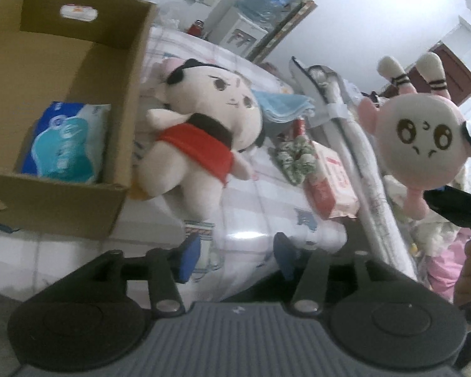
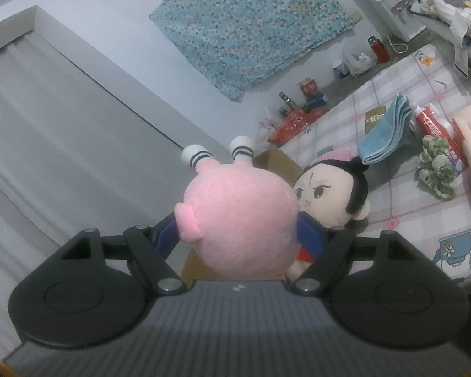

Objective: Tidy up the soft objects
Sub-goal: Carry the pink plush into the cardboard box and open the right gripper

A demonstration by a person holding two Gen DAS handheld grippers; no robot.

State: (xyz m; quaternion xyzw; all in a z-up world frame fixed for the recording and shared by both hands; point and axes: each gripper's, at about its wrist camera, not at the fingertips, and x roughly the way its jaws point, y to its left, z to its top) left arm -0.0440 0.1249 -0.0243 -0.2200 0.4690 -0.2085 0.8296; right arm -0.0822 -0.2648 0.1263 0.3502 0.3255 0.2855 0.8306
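My right gripper is shut on a round pink plush toy, held upside down in the air with its striped feet up. In the left wrist view the same toy hangs at the right, its face towards me. My left gripper is open and empty, low over the checked tablecloth. A cream doll with black hair and a red skirt lies beside the cardboard box; it also shows in the right wrist view. A blue tissue pack lies in the box.
A folded blue cloth, a green scrunchie, a red tube and a red-and-white wipes pack lie on the table. A water dispenser stands at the back. A long wrapped bundle lies along the right.
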